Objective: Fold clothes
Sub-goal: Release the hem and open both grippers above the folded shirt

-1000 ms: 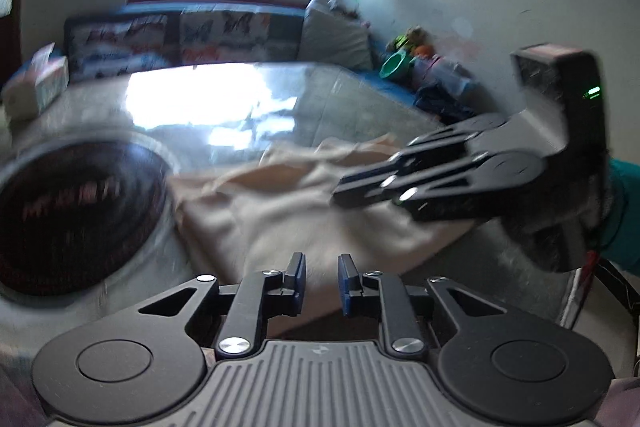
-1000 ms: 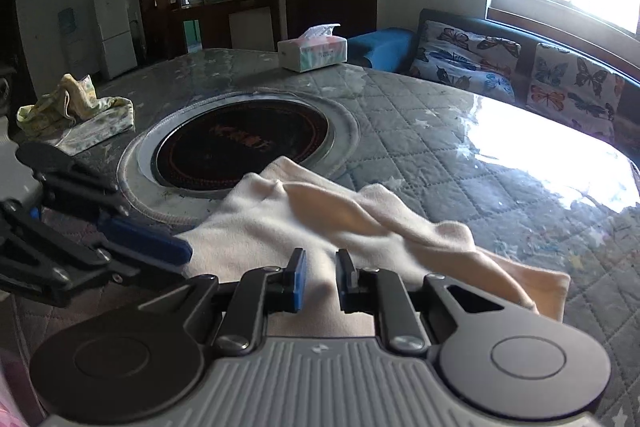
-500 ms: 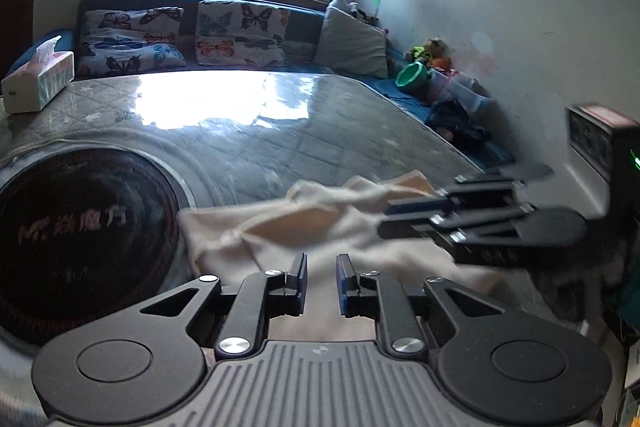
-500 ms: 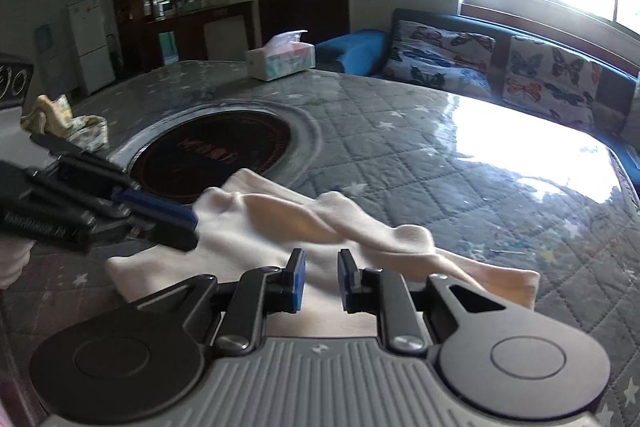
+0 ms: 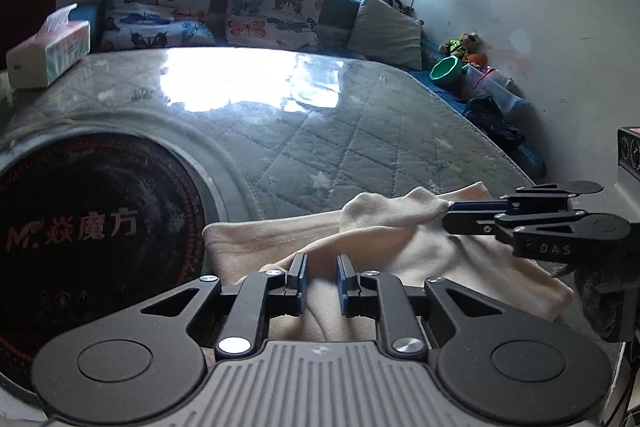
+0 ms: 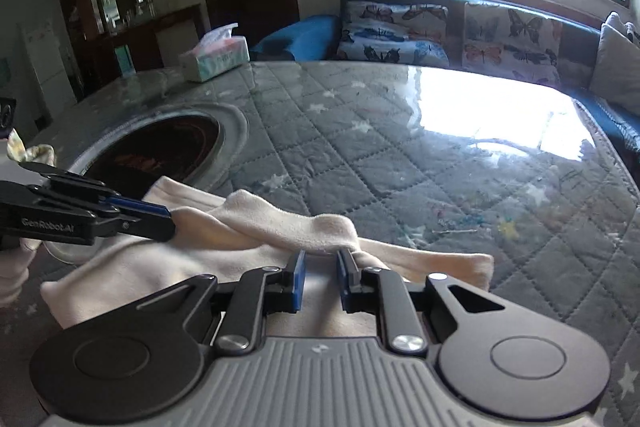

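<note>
In the left wrist view, our left tongs (image 5: 322, 281) hover over the cream garment (image 5: 384, 247), jaws a narrow gap apart with cloth showing between them; we cannot tell whether they pinch it. The garment lies rumpled near the table (image 5: 360, 131) edge closest to us, beside the round black hotplate (image 5: 92, 247), whose face reads "M" followed by Chinese characters. Our right tongs (image 5: 450, 215) come in from the right, marked "DAS", jaws together on a raised fold of the garment. A tissue box (image 5: 48, 53) with a tissue standing out of its top sits at the table's far left corner.

In the right wrist view, our right tongs (image 6: 321, 281) stand slightly apart at the garment's (image 6: 280, 227) ridge. Our left tongs (image 6: 164, 221), labelled "GenRobot.AI", meet the cloth at the left. The tissue box (image 6: 216, 59) sits at the table's (image 6: 400, 163) far edge, and a patterned cloth (image 6: 28, 153) shows at the far left.
</note>
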